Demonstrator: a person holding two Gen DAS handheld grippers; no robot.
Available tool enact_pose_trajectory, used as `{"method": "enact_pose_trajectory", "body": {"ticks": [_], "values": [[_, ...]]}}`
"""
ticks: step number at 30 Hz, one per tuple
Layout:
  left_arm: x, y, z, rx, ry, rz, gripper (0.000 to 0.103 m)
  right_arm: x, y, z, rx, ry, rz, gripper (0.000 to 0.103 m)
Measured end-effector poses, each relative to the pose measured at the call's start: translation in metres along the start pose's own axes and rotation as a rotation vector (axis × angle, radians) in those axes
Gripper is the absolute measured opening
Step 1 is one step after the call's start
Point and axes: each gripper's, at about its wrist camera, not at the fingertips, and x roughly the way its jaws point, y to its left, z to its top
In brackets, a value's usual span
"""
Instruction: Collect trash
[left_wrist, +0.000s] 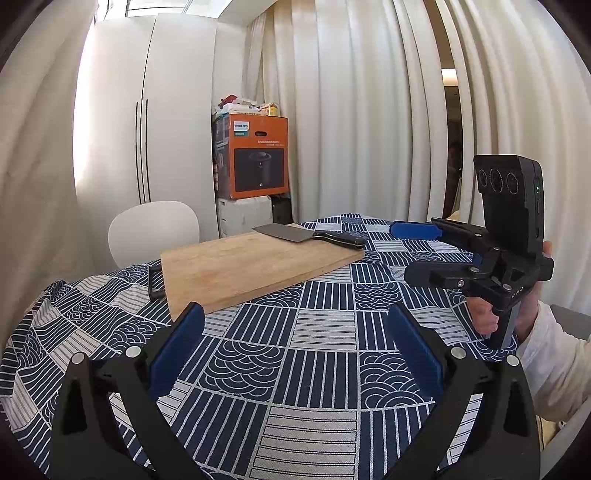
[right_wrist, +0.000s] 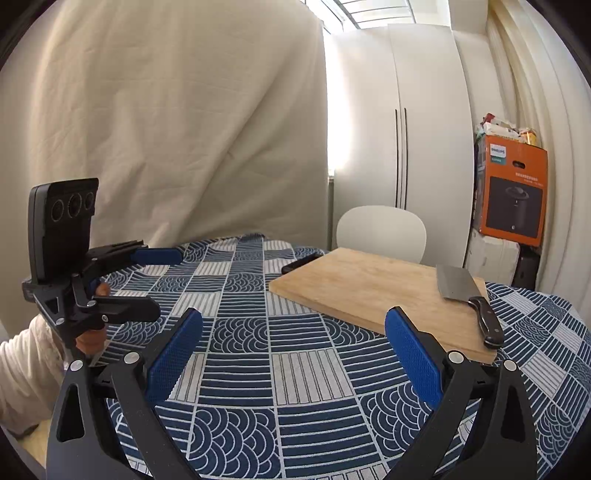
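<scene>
No trash shows on the table in either view. My left gripper (left_wrist: 295, 321) is open and empty, held low over the blue patterned tablecloth (left_wrist: 317, 332). It also shows in the right wrist view (right_wrist: 155, 280), at the left, jaws apart. My right gripper (right_wrist: 293, 325) is open and empty over the cloth, just short of the wooden cutting board (right_wrist: 369, 291). It also shows in the left wrist view (left_wrist: 421, 254), at the right, jaws apart.
A cleaver (left_wrist: 295, 233) lies on the far end of the cutting board (left_wrist: 251, 266); it also shows in the right wrist view (right_wrist: 469, 295). A black handle (left_wrist: 154, 282) sticks out at the board's left. A white chair (left_wrist: 153, 230), an orange box (left_wrist: 258, 158) and curtains stand behind.
</scene>
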Motion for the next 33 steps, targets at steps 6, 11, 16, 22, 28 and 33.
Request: {"method": "enact_pose_trajectory", "body": {"ticks": [6, 11, 16, 22, 28, 33], "values": [[0.0005, -0.0004, 0.0002, 0.0, 0.001, -0.001, 0.097, 0.0001, -0.0001, -0.0001, 0.0, 0.0, 0.0, 0.095], [0.0019, -0.0005, 0.0002, 0.003, 0.01, 0.001, 0.097, 0.0003, 0.0002, -0.0001, 0.0, 0.0, 0.001, 0.095], [0.0034, -0.0025, 0.0, 0.014, 0.018, -0.008, 0.097, 0.0007, 0.0005, -0.0002, 0.0, 0.0, 0.003, 0.095], [0.003, -0.0027, -0.0003, 0.013, 0.017, -0.003, 0.097, 0.0009, 0.0006, -0.0005, -0.001, 0.0, 0.003, 0.095], [0.0026, -0.0028, -0.0003, 0.014, 0.014, -0.001, 0.097, 0.0006, 0.0003, 0.0, -0.001, 0.0, 0.003, 0.095], [0.0023, -0.0024, -0.0003, 0.009, 0.011, 0.0, 0.097, 0.0007, 0.0004, -0.0003, -0.001, 0.0, 0.002, 0.095]]}}
